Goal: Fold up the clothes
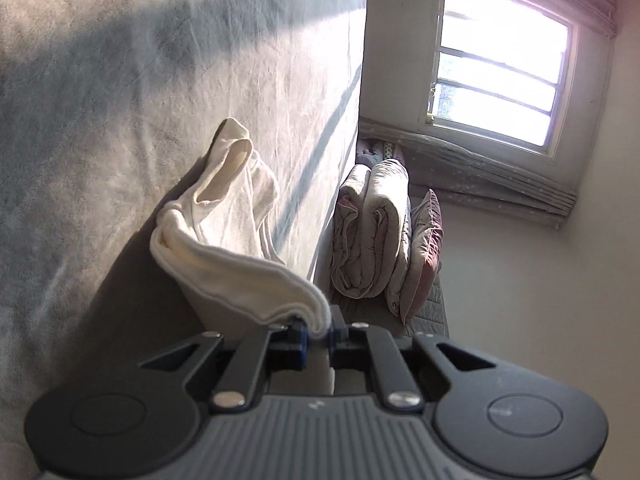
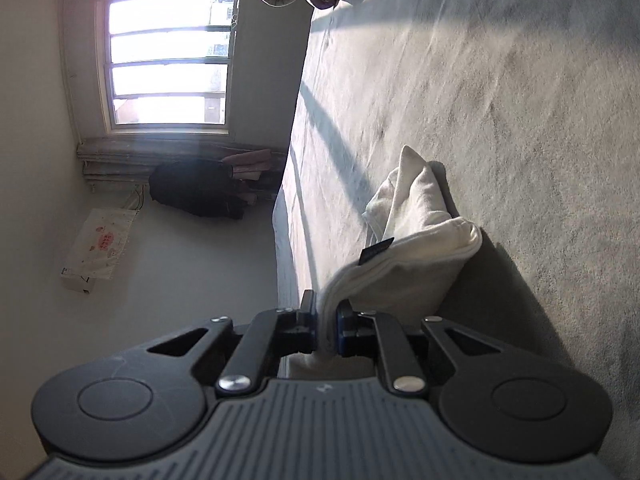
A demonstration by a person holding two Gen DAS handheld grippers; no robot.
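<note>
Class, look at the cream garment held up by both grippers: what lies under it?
Under the cream garment lies the grey bedsheet, shadowed beside it. The sheet directly beneath is covered by the cloth. Both jaws are closed on its hem.

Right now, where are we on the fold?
Done: the cream garment already looks doubled, with layered edges visible. In hand: the left gripper and right gripper are each shut on an edge of it, with the far end resting on the bed sheet. Left: lay it flat, finish the fold, release. No other loose clothes are visible.
</note>
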